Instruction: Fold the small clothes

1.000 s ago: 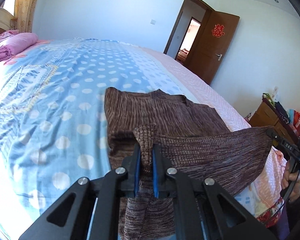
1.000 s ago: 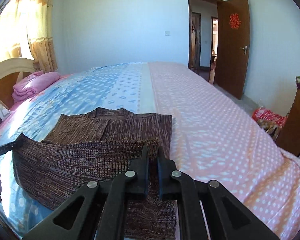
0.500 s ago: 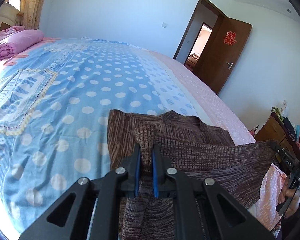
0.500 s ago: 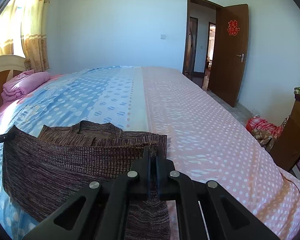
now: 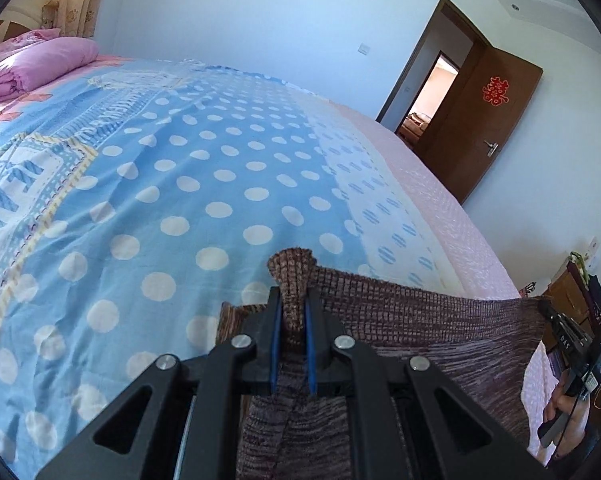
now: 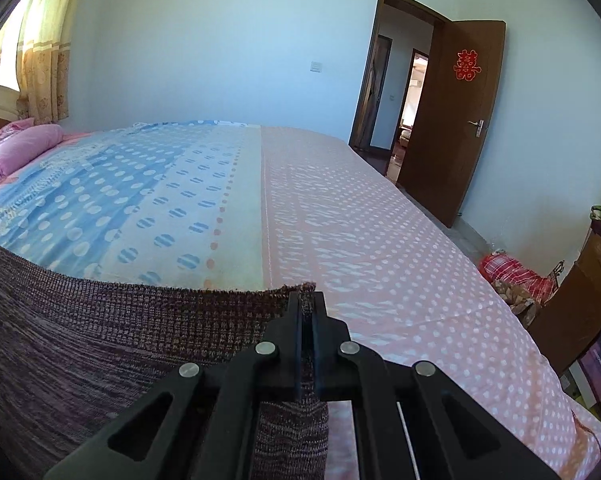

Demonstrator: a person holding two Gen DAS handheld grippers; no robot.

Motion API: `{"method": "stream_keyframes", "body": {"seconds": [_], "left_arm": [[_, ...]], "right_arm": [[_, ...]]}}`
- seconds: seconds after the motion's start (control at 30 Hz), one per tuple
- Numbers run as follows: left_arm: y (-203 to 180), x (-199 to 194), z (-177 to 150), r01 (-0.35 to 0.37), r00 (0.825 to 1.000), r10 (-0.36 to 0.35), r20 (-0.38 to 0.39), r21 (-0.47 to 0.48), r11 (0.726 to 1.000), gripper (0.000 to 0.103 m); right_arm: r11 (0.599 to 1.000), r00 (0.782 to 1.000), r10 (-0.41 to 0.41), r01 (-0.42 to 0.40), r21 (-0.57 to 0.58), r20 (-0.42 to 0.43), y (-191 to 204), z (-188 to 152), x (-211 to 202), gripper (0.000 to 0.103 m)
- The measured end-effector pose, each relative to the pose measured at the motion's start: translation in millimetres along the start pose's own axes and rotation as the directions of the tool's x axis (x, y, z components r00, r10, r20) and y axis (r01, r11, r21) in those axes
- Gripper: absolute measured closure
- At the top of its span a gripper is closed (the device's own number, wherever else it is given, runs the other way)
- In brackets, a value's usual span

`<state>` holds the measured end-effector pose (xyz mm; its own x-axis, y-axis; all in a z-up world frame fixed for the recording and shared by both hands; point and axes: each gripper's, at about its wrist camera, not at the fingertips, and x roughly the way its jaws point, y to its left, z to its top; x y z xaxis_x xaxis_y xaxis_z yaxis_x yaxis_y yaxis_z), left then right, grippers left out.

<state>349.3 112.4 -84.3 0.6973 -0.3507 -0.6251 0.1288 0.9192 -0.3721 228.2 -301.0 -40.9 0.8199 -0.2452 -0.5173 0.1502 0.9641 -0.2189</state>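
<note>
A brown knitted garment (image 5: 440, 332) hangs stretched between my two grippers above the bed. My left gripper (image 5: 292, 308) is shut on its left corner, which pokes up between the jaws. My right gripper (image 6: 307, 308) is shut on the other corner. The garment (image 6: 120, 340) spreads to the left in the right wrist view. The right gripper also shows at the far right of the left wrist view (image 5: 556, 324). The part of the garment below the held edge is hidden behind it.
The bed (image 5: 220, 184) has a blue dotted sheet on the left and a pink dotted part (image 6: 360, 240) on the right. A pink quilt (image 5: 32, 64) lies by the headboard. An open brown door (image 6: 456, 120) and a wooden cabinet (image 6: 580, 300) stand to the right.
Both grippers have lifted the garment's edge upward and forward. The part of the garment lying on the bed has dropped out of sight behind the raised edge.
</note>
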Motion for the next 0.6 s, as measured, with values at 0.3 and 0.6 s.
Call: {"method": "stream_keyframes", "body": {"seconds": [0.3,0.6], "left_arm": [[17.9,62.8,-13.7,-0.133,0.987,0.130,-0.095,-0.022,0.991,0.085],[1.2,61.0,-16.1,-0.220,0.965,0.231,-0.121,0.099,0.970,0.079]], "right_arm": [[0.990,0.986,-0.093,0.077,-0.118,-0.137,22.5,-24.1,70.0,0.100],[0.998,0.980,-0.064,0.064,-0.004,-0.187,-4.0,-17.0,57.9,0.096]]}}
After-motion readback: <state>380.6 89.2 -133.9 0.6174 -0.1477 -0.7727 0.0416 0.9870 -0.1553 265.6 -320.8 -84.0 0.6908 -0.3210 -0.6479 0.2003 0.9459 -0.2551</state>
